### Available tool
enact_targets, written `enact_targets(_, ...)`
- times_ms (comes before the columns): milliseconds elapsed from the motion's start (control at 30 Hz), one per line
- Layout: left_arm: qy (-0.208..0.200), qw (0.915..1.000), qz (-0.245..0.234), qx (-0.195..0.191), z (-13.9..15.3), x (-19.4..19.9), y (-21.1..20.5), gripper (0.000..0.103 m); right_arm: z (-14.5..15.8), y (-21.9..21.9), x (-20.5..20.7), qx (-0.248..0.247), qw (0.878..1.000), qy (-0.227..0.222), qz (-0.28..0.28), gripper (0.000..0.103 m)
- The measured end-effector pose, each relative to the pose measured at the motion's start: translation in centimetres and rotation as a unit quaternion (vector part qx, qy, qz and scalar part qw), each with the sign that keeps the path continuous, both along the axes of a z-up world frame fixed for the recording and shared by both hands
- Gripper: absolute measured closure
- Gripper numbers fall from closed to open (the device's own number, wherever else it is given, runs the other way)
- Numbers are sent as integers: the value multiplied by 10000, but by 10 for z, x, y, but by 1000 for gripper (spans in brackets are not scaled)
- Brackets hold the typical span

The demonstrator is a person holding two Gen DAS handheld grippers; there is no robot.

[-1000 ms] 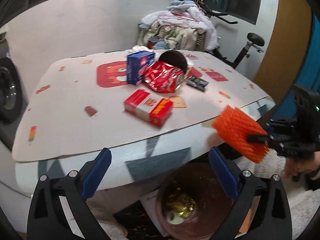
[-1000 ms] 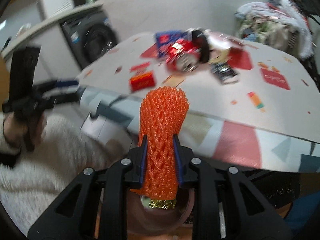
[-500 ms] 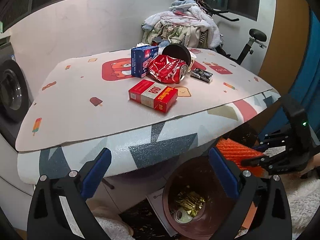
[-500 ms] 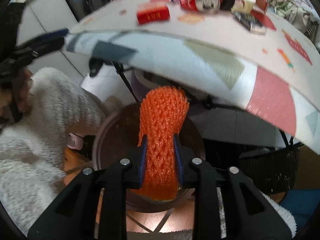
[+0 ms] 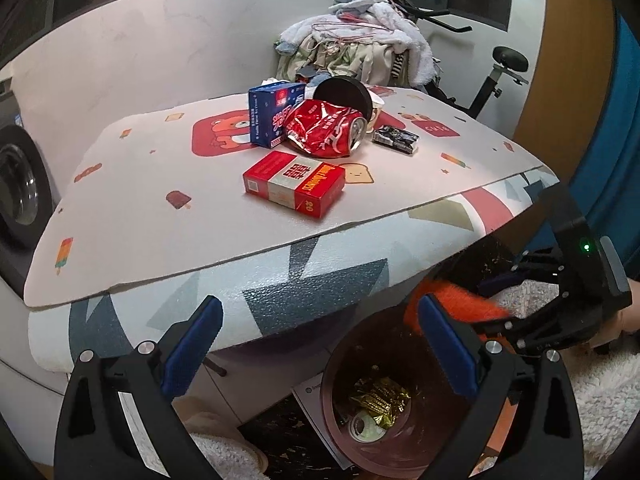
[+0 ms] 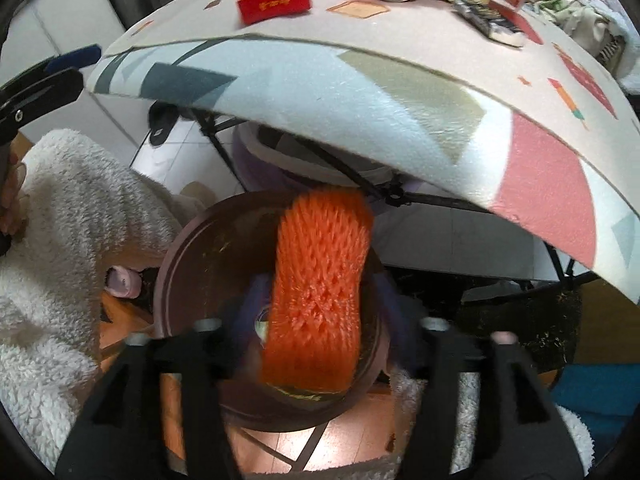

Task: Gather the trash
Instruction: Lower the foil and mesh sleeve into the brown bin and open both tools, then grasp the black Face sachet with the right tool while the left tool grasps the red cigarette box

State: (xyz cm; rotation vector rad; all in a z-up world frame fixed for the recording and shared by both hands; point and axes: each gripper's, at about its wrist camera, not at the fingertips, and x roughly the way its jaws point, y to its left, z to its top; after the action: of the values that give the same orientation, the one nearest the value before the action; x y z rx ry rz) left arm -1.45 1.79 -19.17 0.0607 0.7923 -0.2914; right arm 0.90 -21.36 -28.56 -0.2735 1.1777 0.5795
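An orange foam net sleeve (image 6: 320,288) hangs over the brown trash bin (image 6: 188,264) under the table edge. My right gripper (image 6: 320,320) has its jaws spread wide on either side of the sleeve, blurred. In the left wrist view the sleeve (image 5: 452,300) shows above the bin (image 5: 340,392), which holds gold wrappers. My left gripper (image 5: 320,344) is open and empty, below the table front. On the table lie a red box (image 5: 294,182), a crushed red can (image 5: 326,130), a blue box (image 5: 274,114) and a black packet (image 5: 396,139).
The table (image 5: 160,240) carries a patterned mat and overhangs the bin. A washing machine (image 5: 20,184) stands at the left. A clothes pile (image 5: 360,48) and an exercise bike (image 5: 500,72) stand behind. A white fluffy sleeve (image 6: 60,260) is left of the bin.
My right gripper carried the sleeve down from table height to over the bin, then its jaws spread apart. My left gripper stayed open and almost still.
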Motion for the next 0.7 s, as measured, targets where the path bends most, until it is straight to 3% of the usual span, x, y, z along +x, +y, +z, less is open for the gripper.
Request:
enact_targets(100,42,9999,91,-79,-1,2,4,7,10,-5,0,103,9996,-237,-104,13)
enact_targets(267,73,9998,164,-129,-1,4,7,7,23,-9,-3,209,9979,-579,-205,7)
enact_targets(433,82,9997,198,-121,-2,6,8,7,36,-20,0,419,9943,-837,-510,6)
enact_targets(700,87,9994,315,-55,-4,8,9,7,42,-39,7,573,9897,-862,-991,6)
